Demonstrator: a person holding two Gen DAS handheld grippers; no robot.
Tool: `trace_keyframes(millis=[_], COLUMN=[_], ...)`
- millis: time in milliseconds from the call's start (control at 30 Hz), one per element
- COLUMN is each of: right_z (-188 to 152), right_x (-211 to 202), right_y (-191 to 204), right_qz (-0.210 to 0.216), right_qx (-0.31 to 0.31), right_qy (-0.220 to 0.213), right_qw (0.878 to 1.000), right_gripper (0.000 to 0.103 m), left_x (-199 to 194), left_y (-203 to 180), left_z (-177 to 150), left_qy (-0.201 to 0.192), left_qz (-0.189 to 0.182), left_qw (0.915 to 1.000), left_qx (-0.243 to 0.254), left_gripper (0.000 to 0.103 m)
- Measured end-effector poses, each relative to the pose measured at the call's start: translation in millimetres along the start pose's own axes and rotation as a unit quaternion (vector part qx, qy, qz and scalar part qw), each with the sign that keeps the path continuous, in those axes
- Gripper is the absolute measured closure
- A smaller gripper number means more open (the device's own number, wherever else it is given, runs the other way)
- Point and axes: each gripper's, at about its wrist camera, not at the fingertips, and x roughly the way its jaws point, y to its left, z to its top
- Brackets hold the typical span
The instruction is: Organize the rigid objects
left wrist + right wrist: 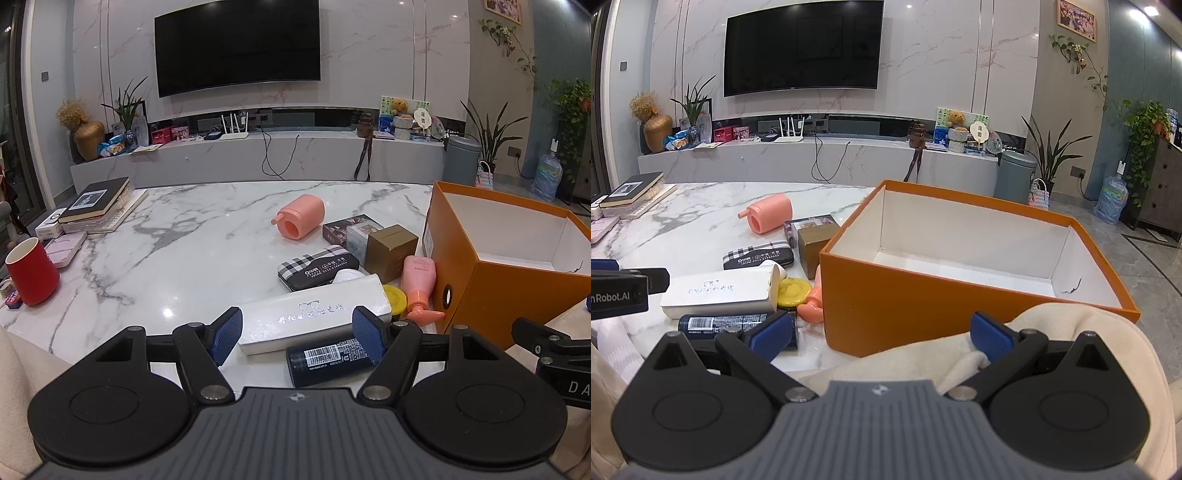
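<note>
My left gripper [297,334] is open, its blue pads wide apart over the near end of a white glasses case [314,312] and a dark spray can [328,358] lying on the marble table [177,254]. Neither pad touches them. Beyond lie a plaid glasses case [317,266], a gold box [391,248], a pink bottle [419,282], a yellow disc [394,297] and a pink cylinder [301,216]. The empty orange box [923,299] stands at the right. My right gripper [882,334] is open in front of that box, above cream cloth [1052,332].
A red cup [31,271], a pink pouch [66,247] and stacked books [98,205] sit at the table's left. The left gripper's body [620,286] enters the right wrist view at the left edge. A TV wall and a low cabinet lie behind.
</note>
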Motion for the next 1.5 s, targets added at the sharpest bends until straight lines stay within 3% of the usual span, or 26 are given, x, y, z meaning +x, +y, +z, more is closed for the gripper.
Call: trace_keyframes(millis=[833,1067,1167,1300,1367,1500], right_z=[0.3,5.9,11.6,20.3,24.2,30.7], right_x=[-1.2,2.3,7.3,22.5,32.3,54.5], right_y=[1.0,-1.2,0.1,7.1,11.7,23.8], right_qz=[-0.002,0.011,0.02,0.056,0.081,0.125], right_qx=[-0.002,0.004,-0.002,-0.009,-0.002,0.027], right_qy=[0.001,0.012,0.021,0.057,0.083,0.125], right_qw=[1.0,1.0,1.0,0.997,0.993,0.984], right_gripper=[0.002,0.002,0.004,0.025,0.029,0.043], left_x=[0.3,3.1,8.0,18.3,25.6,46.2], left_y=[-4.0,-2.9,-3.9,-6.5,-8.1,-14.9], left_z=[-0.4,6.6,13.7,32.2,41.9,48.5], left_qy=[0.004,0.037,0.071,0.098,0.104,0.117], left_qz=[-0.013,-0.056,-0.099,-0.139,-0.139,-0.147], left_qw=[0.9999,0.9974,0.9915,0.9811,0.9746,0.9473], left_qx=[0.009,0.029,0.046,0.092,0.142,0.26], left_gripper=[0.022,0.023,0.028,0.035,0.035,0.036])
